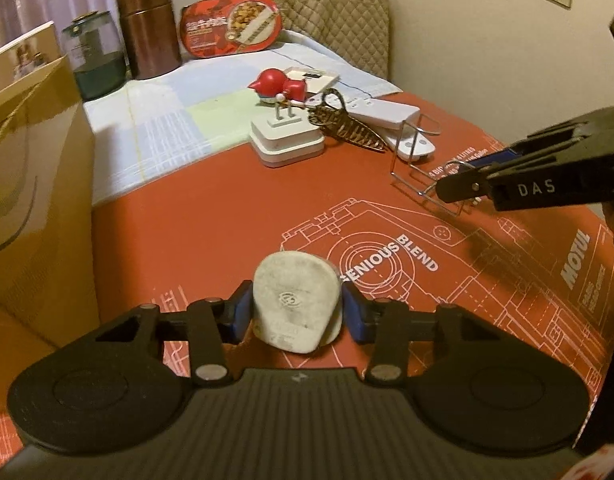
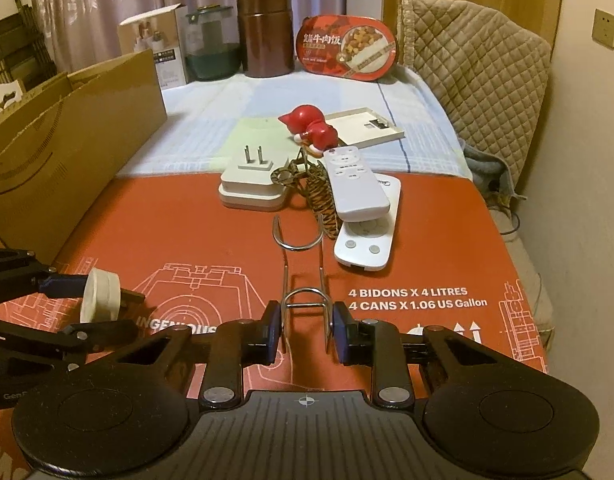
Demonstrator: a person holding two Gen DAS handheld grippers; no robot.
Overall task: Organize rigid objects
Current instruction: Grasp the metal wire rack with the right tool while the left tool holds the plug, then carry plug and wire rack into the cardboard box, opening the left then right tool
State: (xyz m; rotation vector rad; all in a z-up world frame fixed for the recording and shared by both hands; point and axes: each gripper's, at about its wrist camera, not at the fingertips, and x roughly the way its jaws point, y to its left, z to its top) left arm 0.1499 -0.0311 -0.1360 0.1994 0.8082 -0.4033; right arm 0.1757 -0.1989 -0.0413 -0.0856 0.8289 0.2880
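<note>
Both grippers are loaded: left gripper (image 1: 297, 312) pinches a white plug (image 1: 297, 306) near the red surface (image 1: 211, 224), right gripper (image 2: 305, 330) clamps the wire rack (image 2: 303, 264). That thin wire could easily twist loose, imo.

Shiny bare wire is forming the metal rack (image 2: 303, 276), matt printed cardboard (image 2: 427, 240) is lying beneath it — and the glossy white plastic remote (image 2: 357, 184) is catching light.
</note>
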